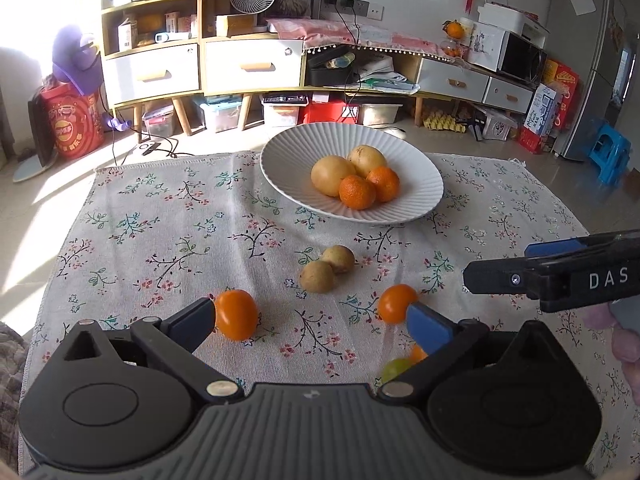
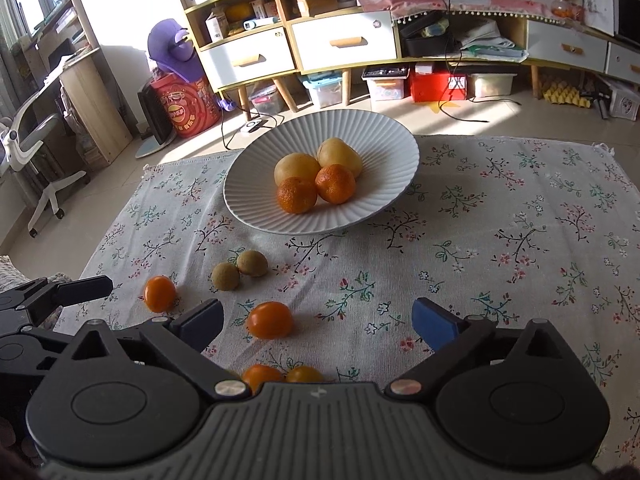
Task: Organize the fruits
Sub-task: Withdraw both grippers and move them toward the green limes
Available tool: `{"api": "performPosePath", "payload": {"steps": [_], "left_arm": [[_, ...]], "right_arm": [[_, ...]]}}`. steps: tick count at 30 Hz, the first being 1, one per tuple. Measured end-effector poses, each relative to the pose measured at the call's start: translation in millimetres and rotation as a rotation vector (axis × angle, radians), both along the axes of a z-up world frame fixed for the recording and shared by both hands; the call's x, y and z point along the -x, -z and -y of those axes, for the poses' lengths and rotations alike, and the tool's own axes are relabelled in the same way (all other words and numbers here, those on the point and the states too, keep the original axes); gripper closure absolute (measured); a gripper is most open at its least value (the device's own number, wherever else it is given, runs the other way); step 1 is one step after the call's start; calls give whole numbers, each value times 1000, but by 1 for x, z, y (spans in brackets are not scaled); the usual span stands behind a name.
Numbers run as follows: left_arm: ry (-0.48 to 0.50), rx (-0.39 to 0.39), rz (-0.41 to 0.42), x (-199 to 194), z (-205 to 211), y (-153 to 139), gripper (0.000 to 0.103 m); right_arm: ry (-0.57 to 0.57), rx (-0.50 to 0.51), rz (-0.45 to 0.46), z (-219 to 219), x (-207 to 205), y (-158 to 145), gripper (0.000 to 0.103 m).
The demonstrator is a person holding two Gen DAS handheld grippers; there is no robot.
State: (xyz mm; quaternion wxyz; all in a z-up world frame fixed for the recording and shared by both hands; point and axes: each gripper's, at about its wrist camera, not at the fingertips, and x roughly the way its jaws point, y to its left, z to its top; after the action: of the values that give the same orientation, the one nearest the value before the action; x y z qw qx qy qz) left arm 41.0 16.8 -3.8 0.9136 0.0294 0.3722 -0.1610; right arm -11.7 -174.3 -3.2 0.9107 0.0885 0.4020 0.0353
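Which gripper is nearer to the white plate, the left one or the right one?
Right, narrowly. The right gripper is open in front of the white plate, over loose fruit; the left gripper, also open, sits beside it, slightly further back and more to the side.

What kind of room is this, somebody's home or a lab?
Most likely a lived-in home, probably a living room. A floral tablecloth covers the table, a wooden shelf unit with drawers holds papers and boxes, and a refrigerator and microwave stand along the wall.
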Motion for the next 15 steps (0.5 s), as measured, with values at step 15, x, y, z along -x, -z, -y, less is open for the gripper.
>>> {"api": "performPosePath", "payload": {"steps": [15], "left_arm": [[-58, 40, -21, 24, -36, 11, 9]], "right_arm": [[-136, 132, 44, -21, 32, 9, 1]]}}
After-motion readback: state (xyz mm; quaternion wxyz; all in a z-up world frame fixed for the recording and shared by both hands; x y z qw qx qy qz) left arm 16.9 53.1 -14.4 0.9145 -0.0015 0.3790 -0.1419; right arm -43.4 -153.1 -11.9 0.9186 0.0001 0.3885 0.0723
